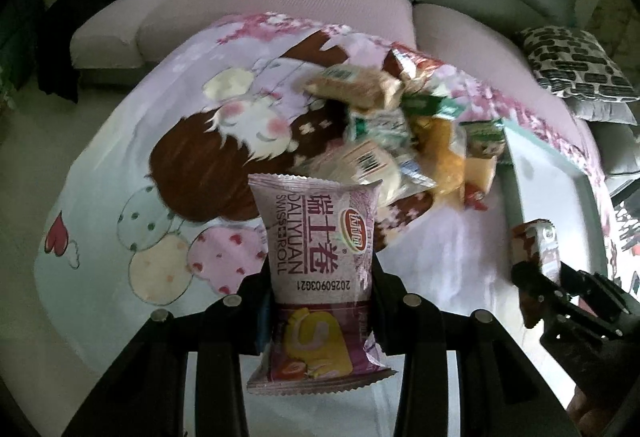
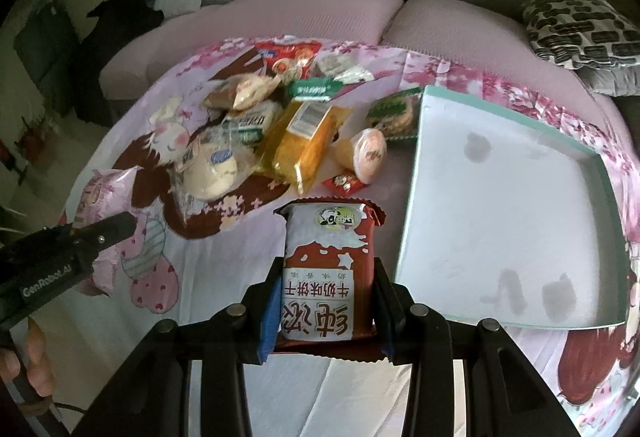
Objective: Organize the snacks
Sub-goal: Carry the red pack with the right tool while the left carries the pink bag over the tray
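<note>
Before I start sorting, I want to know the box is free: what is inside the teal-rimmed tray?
No snacks lie in the teal-rimmed tray. Its white floor shows only a few grey smudges. The far right corner runs out of view, so that part cannot be checked.

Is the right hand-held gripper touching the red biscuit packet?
Touching. The right wrist view shows the right hand-held gripper with both pads pressed against the sides of the red biscuit packet.

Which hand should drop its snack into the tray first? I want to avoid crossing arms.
Probably the right. The right gripper, jaws shut on the brown biscuit pack, sits just beside the tray. The left gripper, holding the pink Swiss roll pack, is farther off.
</note>
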A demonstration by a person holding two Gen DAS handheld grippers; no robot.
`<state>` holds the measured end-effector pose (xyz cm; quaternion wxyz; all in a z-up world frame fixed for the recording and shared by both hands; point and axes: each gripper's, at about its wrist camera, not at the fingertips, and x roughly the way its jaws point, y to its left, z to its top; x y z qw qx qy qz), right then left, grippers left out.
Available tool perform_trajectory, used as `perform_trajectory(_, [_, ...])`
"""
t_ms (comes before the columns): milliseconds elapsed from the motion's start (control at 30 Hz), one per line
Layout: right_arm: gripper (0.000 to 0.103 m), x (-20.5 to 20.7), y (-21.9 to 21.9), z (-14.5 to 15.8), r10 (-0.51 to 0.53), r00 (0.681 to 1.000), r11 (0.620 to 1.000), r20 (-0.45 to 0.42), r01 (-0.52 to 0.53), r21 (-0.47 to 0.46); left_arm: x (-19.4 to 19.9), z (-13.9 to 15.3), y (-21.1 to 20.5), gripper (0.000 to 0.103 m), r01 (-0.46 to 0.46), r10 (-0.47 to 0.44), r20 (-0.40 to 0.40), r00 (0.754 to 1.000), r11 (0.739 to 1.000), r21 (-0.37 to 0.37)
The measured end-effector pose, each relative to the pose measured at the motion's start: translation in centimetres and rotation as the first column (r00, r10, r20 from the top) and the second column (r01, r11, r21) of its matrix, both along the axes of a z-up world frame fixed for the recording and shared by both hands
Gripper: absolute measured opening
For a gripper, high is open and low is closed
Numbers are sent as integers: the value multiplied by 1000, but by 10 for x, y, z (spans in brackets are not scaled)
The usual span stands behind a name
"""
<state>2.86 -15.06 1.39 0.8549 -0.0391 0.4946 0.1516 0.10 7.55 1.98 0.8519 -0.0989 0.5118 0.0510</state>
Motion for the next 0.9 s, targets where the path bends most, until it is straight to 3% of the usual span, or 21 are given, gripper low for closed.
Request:
perform_trajectory(467, [42, 26, -56, 17, -148, 988, 988, 45, 146, 42, 56, 30, -78, 40, 166, -165, 94, 982, 986, -11])
perform_trajectory(900, [42, 46, -135, 12, -300, 953, 953, 45, 298, 46, 102, 17, -172, 40, 364, -362, 91, 928, 932, -7])
